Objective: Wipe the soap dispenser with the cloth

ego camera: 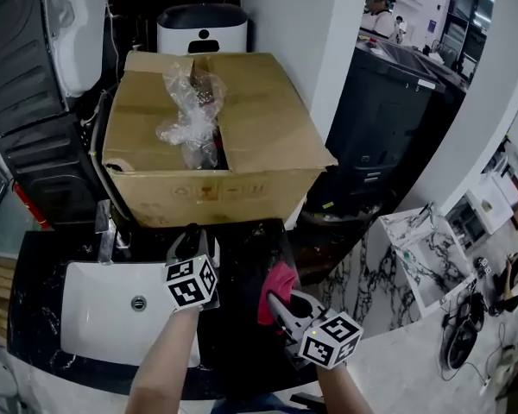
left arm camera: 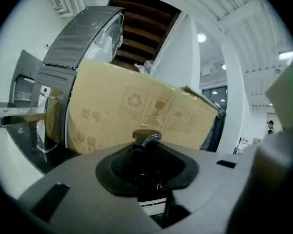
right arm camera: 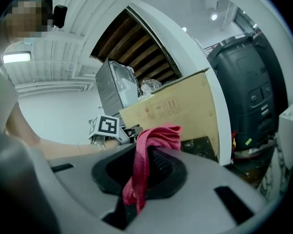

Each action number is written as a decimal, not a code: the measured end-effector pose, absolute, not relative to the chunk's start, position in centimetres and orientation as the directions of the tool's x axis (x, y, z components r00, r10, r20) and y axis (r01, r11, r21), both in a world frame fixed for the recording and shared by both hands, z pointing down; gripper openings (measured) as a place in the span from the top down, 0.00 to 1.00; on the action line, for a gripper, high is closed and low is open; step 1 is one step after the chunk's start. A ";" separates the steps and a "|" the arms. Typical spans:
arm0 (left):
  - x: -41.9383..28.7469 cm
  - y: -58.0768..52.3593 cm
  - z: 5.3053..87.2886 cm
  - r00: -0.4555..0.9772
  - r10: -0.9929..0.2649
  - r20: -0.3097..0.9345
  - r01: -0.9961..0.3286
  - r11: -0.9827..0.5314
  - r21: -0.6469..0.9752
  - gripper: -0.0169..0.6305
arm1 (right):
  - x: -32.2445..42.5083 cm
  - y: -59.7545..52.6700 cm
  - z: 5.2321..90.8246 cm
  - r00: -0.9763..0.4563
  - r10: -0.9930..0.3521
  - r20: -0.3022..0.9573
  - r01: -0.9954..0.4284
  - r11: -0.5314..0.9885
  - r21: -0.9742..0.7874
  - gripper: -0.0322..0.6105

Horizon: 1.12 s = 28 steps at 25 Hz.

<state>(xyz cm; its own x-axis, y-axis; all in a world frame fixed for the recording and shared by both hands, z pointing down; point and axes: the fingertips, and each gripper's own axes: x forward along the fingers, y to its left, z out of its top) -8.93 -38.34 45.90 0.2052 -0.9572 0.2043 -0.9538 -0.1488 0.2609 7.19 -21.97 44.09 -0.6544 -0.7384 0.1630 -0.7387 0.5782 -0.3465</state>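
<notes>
The soap dispenser (left arm camera: pixel 147 143) is a dark bottle with a metal pump head and a pale label. It stands upright between the jaws of my left gripper (left arm camera: pixel 149 179), which is shut on it. In the head view that gripper (ego camera: pixel 190 244) is over the black counter, just right of the sink. A red cloth (right arm camera: pixel 155 139) hangs bunched from my right gripper (right arm camera: pixel 139 179), which is shut on it. In the head view the cloth (ego camera: pixel 277 285) and the right gripper (ego camera: pixel 282 304) sit a little right of the left gripper, apart from the dispenser.
A big open cardboard box (ego camera: pixel 242 145) with crumpled plastic wrap stands right behind the counter. A white sink basin (ego camera: pixel 95 322) with a metal faucet (ego camera: pixel 106 231) lies at the left. A black bin (ego camera: pixel 388 119) and a marbled ledge (ego camera: pixel 423 248) are at the right.
</notes>
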 end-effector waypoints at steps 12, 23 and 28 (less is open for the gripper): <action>-6.5 -43.2 47.4 0.158 -0.960 0.233 -0.987 -0.145 0.069 0.80 | 7.0 -23.9 46.1 -0.690 -0.692 0.213 -0.714 0.601 -0.359 0.87; -6.5 -39.9 45.4 0.243 -0.949 0.203 -0.970 -0.243 0.025 0.41 | 7.6 -22.8 44.8 -0.657 -0.727 0.200 -0.735 0.558 -0.384 0.87; -8.2 -34.7 44.5 0.302 -0.932 0.199 -0.953 -0.294 0.068 0.39 | 5.4 -21.1 43.0 -0.667 -0.727 0.163 -0.732 0.599 -0.324 0.87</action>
<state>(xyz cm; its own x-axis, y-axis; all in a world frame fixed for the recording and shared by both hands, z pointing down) -8.17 -34.74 44.46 0.3018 -0.9324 0.1988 -0.9534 -0.2941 0.0679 5.38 -21.08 42.99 -0.6667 -0.7272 0.1635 -0.7325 0.5987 -0.3242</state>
